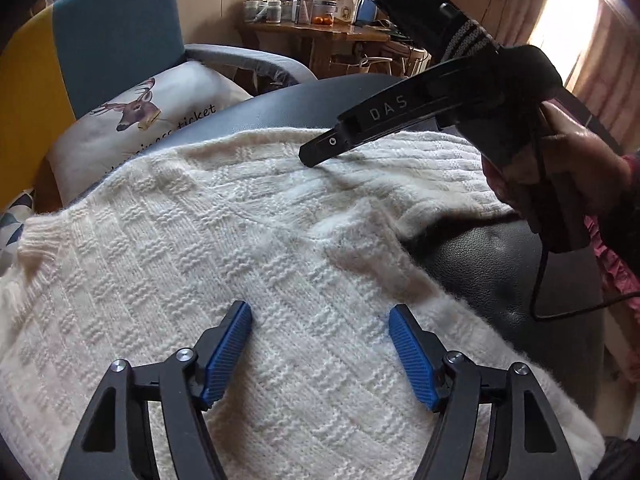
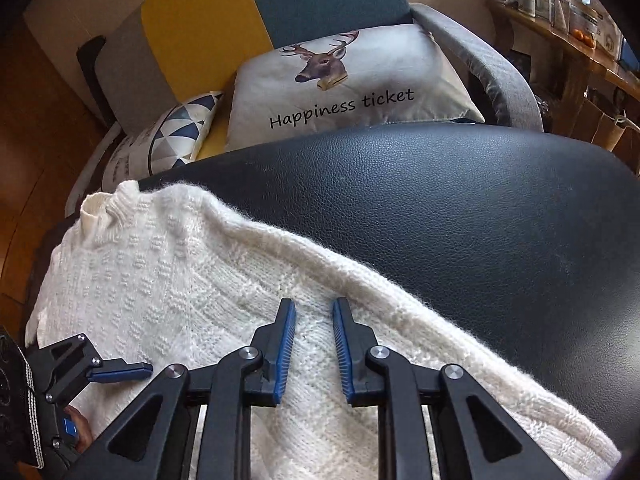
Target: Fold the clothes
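from here the fold looks early. the cream knit sweater (image 1: pixel 224 240) lies spread on the black leather seat (image 2: pixel 440 208), mostly flat, ribbed collar (image 2: pixel 98 210) off at the left edge. one sleeve (image 1: pixel 432 168) looks laid across the body at the far right in the left wrist view, so maybe the first fold is in; can't confirm. i judge the rest is still to do: second sleeve, then body fold.

left tongs (image 1: pixel 320 316) stand wide open over the knit, nothing between the pads, and i can't say whether they touch the fabric. right tongs (image 2: pixel 314 308) are nearly closed with a slim gap, pointing down at the sweater near its long edge; no fabric visibly pinched, so i read them as not gripping.

hidden: the sweater's near part runs under both rigs and out of frame, so hem and the other sleeve aren't visible. the right rig blocks part of the far sleeve. deer cushion (image 2: pixel 340 80) behind is irrelevant.
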Action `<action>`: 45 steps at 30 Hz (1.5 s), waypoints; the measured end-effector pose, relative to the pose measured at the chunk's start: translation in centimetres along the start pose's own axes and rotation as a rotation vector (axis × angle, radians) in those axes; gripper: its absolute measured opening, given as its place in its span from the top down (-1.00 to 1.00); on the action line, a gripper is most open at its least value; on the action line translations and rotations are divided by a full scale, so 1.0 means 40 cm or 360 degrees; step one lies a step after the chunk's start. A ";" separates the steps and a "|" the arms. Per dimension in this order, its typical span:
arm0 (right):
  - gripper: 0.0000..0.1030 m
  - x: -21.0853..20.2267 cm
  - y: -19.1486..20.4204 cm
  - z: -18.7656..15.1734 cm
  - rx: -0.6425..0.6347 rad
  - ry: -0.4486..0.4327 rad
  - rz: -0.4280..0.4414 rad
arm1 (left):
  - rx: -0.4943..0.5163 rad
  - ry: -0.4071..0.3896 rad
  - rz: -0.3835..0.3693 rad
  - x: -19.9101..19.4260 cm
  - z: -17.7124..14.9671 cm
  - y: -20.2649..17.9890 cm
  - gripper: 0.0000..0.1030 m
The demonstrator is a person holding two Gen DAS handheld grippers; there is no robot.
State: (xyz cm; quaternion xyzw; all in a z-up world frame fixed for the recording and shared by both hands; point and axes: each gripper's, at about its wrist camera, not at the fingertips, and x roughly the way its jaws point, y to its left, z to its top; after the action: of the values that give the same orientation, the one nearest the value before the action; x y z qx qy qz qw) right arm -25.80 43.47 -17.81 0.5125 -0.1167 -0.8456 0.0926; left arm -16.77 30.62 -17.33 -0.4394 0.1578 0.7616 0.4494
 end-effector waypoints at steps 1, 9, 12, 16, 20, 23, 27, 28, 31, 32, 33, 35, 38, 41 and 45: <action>0.59 -0.009 -0.004 -0.004 0.0028 -0.0023 0.0003 | -0.0051 -0.0012 -0.0014 -0.005 0.002 0.009 -0.41; 0.37 -0.338 -0.227 -0.315 0.0960 -0.0527 0.0284 | -0.0361 -0.0165 -0.0031 -0.104 0.001 0.038 -0.42; 0.37 -0.448 -0.348 -0.523 0.1441 -0.0697 0.0305 | -0.0447 -0.0187 -0.0038 -0.142 -0.028 0.025 -0.44; 0.32 -0.508 -0.464 -0.715 0.1889 -0.0792 0.0256 | -0.0550 -0.0203 -0.0056 -0.188 -0.082 -0.004 -0.47; 0.32 -0.498 -0.521 -0.778 0.2103 -0.0875 0.0240 | -0.0624 -0.0159 -0.0096 -0.214 -0.144 -0.035 -0.50; 0.35 -0.496 -0.545 -0.768 0.2130 -0.0980 0.0207 | -0.0636 -0.0122 -0.0095 -0.225 -0.175 -0.055 -0.51; 0.47 -0.475 -0.544 -0.724 0.1996 -0.1002 0.0157 | -0.0644 -0.0082 -0.0091 -0.235 -0.200 -0.075 -0.52; 0.60 -0.468 -0.544 -0.712 0.1954 -0.0985 0.0131 | -0.0639 -0.0075 -0.0091 -0.238 -0.201 -0.079 -0.52; 0.89 -0.448 -0.549 -0.683 0.1849 -0.0949 0.0096 | -0.0605 -0.0061 -0.0115 -0.249 -0.175 -0.092 -0.52; 0.89 -0.449 -0.549 -0.671 0.1799 -0.0935 0.0065 | -0.0593 -0.0057 -0.0125 -0.253 -0.165 -0.097 -0.52; 0.88 -0.451 -0.550 -0.659 0.1750 -0.0920 0.0036 | -0.0581 -0.0052 -0.0135 -0.257 -0.155 -0.102 -0.52; 0.86 -0.444 -0.556 -0.641 0.1669 -0.0880 0.0047 | -0.0545 -0.0053 -0.0172 -0.263 -0.123 -0.119 -0.54; 0.88 -0.436 -0.575 -0.647 0.1729 -0.0871 0.0148 | -0.0500 -0.0069 -0.0214 -0.270 -0.079 -0.150 -0.60; 0.87 -0.433 -0.581 -0.652 0.1771 -0.0877 0.0174 | -0.0457 -0.0081 -0.0227 -0.273 -0.059 -0.188 -0.61; 0.85 -0.433 -0.579 -0.656 0.1811 -0.0875 0.0168 | -0.0414 -0.0058 -0.0243 -0.271 -0.059 -0.226 -0.62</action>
State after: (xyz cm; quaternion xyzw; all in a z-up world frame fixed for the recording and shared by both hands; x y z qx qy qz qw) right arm 4.60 67.70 -21.67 0.2393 -0.5928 -0.7462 -0.1861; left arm -5.82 28.14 -8.46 -0.4907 0.0156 0.7471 0.4481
